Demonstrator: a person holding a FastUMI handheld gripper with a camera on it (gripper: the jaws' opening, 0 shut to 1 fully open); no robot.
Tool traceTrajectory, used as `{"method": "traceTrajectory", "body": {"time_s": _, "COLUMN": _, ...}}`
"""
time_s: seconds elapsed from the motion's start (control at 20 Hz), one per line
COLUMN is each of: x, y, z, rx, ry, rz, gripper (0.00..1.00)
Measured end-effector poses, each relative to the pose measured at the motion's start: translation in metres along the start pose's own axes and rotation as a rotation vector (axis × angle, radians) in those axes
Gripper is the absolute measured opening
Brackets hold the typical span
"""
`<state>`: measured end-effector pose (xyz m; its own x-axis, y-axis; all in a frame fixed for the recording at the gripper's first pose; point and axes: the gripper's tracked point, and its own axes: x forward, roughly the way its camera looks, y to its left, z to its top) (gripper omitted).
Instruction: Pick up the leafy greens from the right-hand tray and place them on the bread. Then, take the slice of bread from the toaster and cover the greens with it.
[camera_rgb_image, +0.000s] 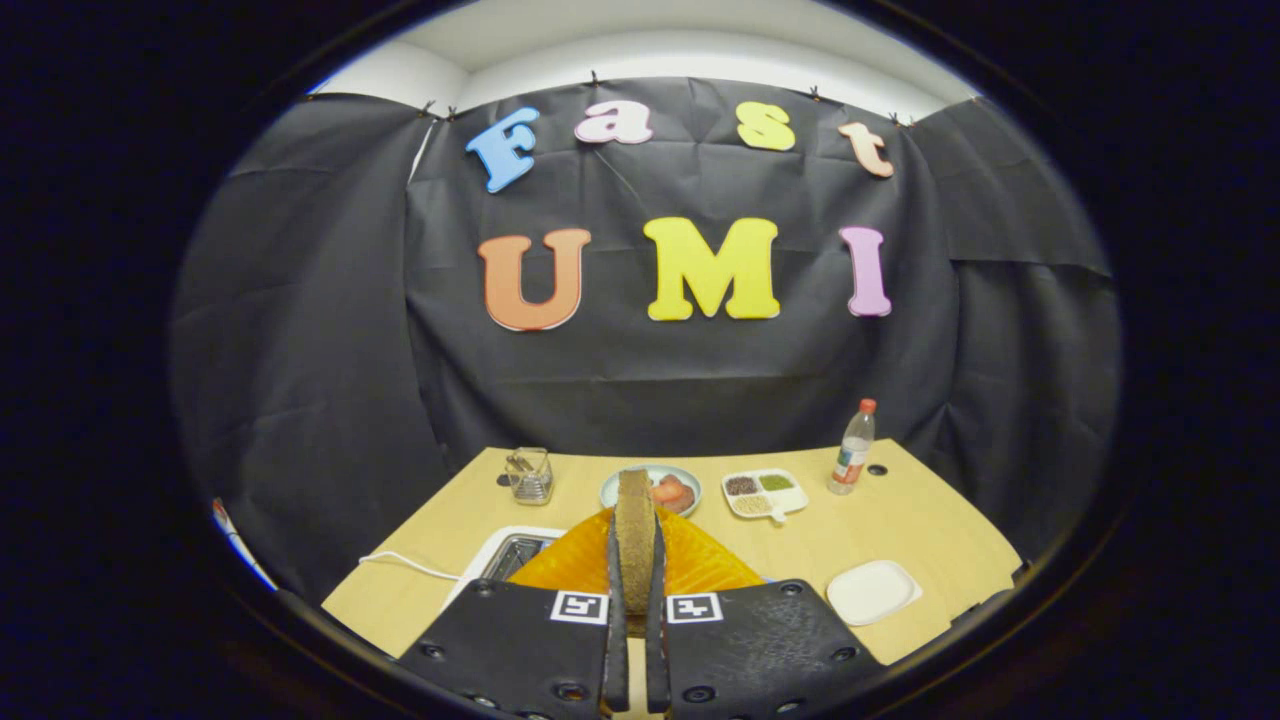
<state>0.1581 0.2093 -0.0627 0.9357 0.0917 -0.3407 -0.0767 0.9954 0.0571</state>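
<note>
Gripper (636, 590) clamped edge-on round upright bread slice (635, 535) | slice held above orange mat (690, 565), toaster (515, 555) just left | plate (652, 490), sectioned tray (765, 495), bottle (853, 450) beyond on table (900, 520)

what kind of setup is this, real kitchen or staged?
Staged, most likely: a demo booth, not a kitchen. Black cloth wall hangs behind a wooden table set with a toaster, a sectioned tray and a water bottle. The gripper is shut on a bread slice.
</note>
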Motion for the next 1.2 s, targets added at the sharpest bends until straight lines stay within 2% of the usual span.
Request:
{"method": "traceTrajectory", "body": {"time_s": 0.35, "x": 0.052, "y": -0.039, "z": -0.063, "rx": 0.105, "ry": 0.106, "rz": -0.013, "gripper": 0.07}}
{"method": "traceTrajectory", "body": {"time_s": 0.7, "x": 0.095, "y": -0.082, "z": -0.127, "rx": 0.141, "ry": 0.238, "rz": -0.046, "gripper": 0.07}}
{"method": "traceTrajectory", "body": {"time_s": 0.95, "x": 0.098, "y": -0.090, "z": -0.137, "rx": 0.176, "ry": 0.257, "rz": -0.009, "gripper": 0.07}}
{"method": "traceTrajectory", "body": {"time_s": 1.2, "x": 0.103, "y": -0.113, "z": -0.152, "rx": 0.095, "ry": 0.270, "rz": -0.053, "gripper": 0.07}}
